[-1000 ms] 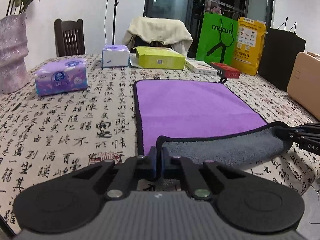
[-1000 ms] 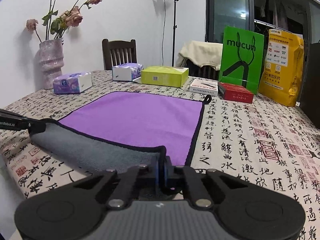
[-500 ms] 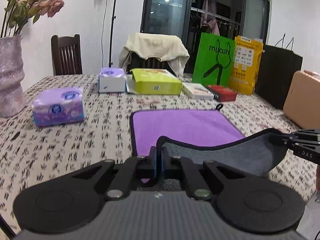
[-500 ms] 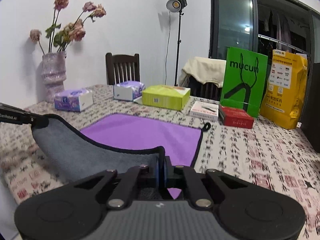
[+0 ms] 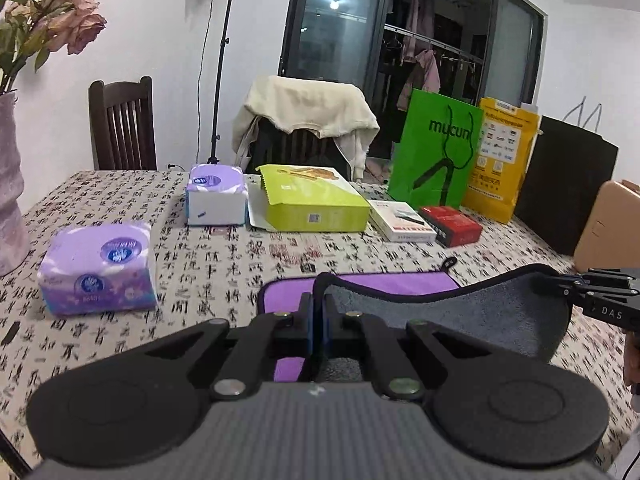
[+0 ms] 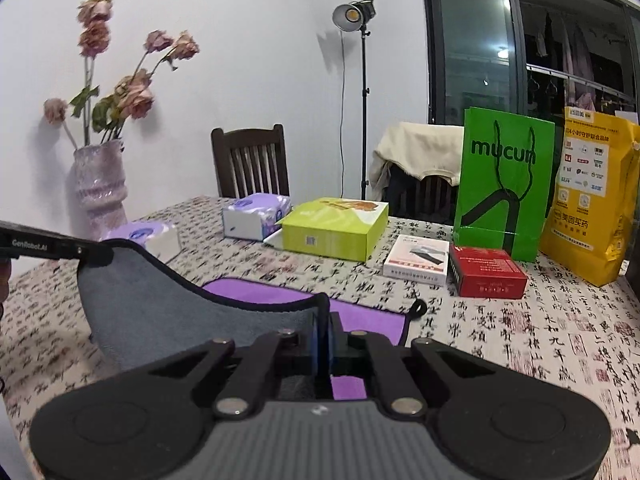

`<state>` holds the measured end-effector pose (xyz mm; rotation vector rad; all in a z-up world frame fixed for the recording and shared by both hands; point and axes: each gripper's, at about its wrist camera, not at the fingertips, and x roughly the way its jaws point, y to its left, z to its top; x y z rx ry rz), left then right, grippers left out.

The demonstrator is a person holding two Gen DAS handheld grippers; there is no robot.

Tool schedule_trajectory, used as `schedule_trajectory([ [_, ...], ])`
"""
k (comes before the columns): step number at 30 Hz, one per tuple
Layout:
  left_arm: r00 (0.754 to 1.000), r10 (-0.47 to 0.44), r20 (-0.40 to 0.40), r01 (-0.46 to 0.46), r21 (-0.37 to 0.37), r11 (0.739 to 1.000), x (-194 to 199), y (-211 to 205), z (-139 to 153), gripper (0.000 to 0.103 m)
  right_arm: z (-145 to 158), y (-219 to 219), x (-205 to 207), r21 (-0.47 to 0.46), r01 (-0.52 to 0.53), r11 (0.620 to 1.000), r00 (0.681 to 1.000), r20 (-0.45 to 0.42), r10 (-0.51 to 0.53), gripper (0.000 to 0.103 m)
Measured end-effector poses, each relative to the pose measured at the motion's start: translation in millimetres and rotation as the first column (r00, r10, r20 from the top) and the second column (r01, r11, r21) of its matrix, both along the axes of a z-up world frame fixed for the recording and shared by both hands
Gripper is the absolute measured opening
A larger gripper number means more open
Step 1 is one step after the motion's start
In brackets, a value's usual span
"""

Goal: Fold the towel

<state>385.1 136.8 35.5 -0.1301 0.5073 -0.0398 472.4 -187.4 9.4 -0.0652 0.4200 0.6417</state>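
A towel, purple on top and grey underneath with a black hem, lies on the patterned tablecloth. Its near edge is lifted, so the grey underside (image 5: 460, 316) hangs between the grippers and the purple face (image 5: 384, 282) shows behind. My left gripper (image 5: 318, 308) is shut on the towel's near left corner. My right gripper (image 6: 322, 326) is shut on the near right corner; the grey underside (image 6: 160, 312) and purple face (image 6: 272, 296) show there too. Each gripper's fingers appear in the other's view, the right (image 5: 592, 288) and the left (image 6: 52, 246).
On the table behind the towel stand two tissue packs (image 5: 100, 268) (image 5: 216, 194), a lime box (image 5: 312, 200), a white box (image 5: 404, 220), a red box (image 5: 452, 226), a green bag (image 5: 436, 148) and a yellow bag (image 5: 504, 160). A vase (image 6: 100, 188) stands at the left.
Both grippers have risen and moved forward with the towel's near corners. The grey underside now hangs higher and covers more of the purple face.
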Motion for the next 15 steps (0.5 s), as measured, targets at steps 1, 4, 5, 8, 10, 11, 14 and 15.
schedule_trajectory([
  [1, 1.0, -0.001, -0.002, 0.001, -0.001, 1.0, 6, 1, 0, 0.005, 1, 0, 7, 0.002, 0.001, 1.0, 1.0, -0.006, -0.001, 0.004],
  [4, 1.0, -0.001, -0.016, 0.001, -0.003, 1.0, 25, 6, 0, 0.005, 2, 3, 27, 0.003, 0.007, 1.0, 1.0, -0.017, -0.007, 0.004],
  [5, 1.0, 0.001, -0.023, -0.001, -0.005, 1.0, 32, 8, -1, 0.005, 1, 4, 33, 0.006, 0.011, 1.0, 1.0, -0.022, -0.011, 0.004],
  [8, 0.999, 0.007, -0.048, -0.008, -0.023, 1.0, 55, 16, -6, 0.005, 0, 7, 55, 0.014, 0.016, 1.0, 0.999, -0.042, -0.015, 0.004],
  [10, 0.998, 0.011, -0.067, -0.014, -0.043, 0.999, 71, 21, -11, 0.005, -1, 10, 70, 0.01, 0.02, 1.0, 0.999, -0.048, -0.019, 0.004],
  [11, 0.997, 0.013, -0.074, -0.017, -0.051, 0.999, 77, 23, -14, 0.005, -2, 12, 78, 0.012, 0.023, 1.0, 0.998, -0.053, -0.022, 0.004],
  [14, 0.996, 0.026, -0.09, -0.032, -0.064, 0.997, 100, 29, -23, 0.005, -7, 19, 102, 0.008, 0.028, 1.0, 0.997, -0.071, -0.027, 0.004],
  [15, 0.995, 0.026, -0.097, -0.033, -0.067, 0.997, 107, 31, -26, 0.005, -10, 23, 110, -0.002, 0.031, 1.0, 0.997, -0.073, -0.031, 0.004],
])
